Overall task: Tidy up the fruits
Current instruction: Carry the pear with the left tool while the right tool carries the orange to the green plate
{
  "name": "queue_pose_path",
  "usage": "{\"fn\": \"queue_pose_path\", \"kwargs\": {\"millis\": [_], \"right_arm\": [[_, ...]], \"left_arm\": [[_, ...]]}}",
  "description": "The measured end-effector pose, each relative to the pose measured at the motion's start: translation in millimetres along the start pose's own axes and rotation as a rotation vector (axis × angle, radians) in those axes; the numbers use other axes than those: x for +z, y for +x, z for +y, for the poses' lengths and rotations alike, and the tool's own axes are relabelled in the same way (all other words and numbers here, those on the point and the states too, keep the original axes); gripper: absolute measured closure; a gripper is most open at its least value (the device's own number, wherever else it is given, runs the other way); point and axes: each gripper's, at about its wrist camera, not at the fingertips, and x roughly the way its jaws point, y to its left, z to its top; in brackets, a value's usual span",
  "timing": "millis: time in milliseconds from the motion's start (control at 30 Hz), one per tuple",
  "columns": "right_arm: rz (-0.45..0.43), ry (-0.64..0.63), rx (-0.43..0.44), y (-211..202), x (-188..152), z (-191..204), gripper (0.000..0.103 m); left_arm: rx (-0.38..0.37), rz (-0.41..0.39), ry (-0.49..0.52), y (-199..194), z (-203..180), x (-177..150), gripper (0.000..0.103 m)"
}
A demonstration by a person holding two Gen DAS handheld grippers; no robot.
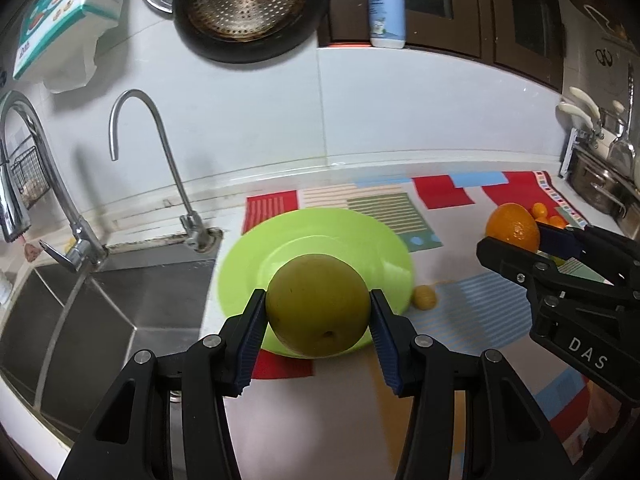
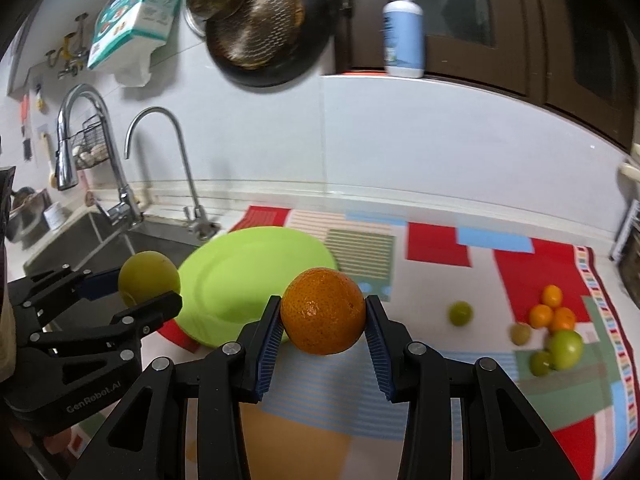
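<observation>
My left gripper [image 1: 318, 312] is shut on a large yellow-green round fruit [image 1: 318, 304] and holds it over the near rim of a lime green plate [image 1: 248, 252]. My right gripper [image 2: 323, 316] is shut on an orange [image 2: 323, 311], just right of the plate [image 2: 240, 280], which is bare. The left gripper and its fruit [image 2: 149, 278] show at the left of the right wrist view. The orange [image 1: 513, 226] and right gripper show at the right of the left wrist view. Several small oranges [image 2: 552, 312] and green fruits [image 2: 565, 349] lie on the mat at right.
A steel sink [image 1: 100, 308] with two taps [image 1: 160, 160] lies left of the patterned mat [image 1: 480, 320]. A small yellow fruit [image 1: 425, 297] sits by the plate's right rim. A green lime [image 2: 460, 313] lies alone on the mat. Pans and a soap bottle [image 1: 386, 8] line the wall.
</observation>
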Motion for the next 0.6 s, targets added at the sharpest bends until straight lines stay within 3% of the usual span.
{"fn": "queue_pose_path", "kwargs": {"millis": [600], "right_arm": [[0.138, -0.041, 0.081, 94.9, 11.1, 38.5, 0.062]], "left_arm": [[-0.042, 0.086, 0.009, 70.4, 43.7, -3.6, 0.053]]}}
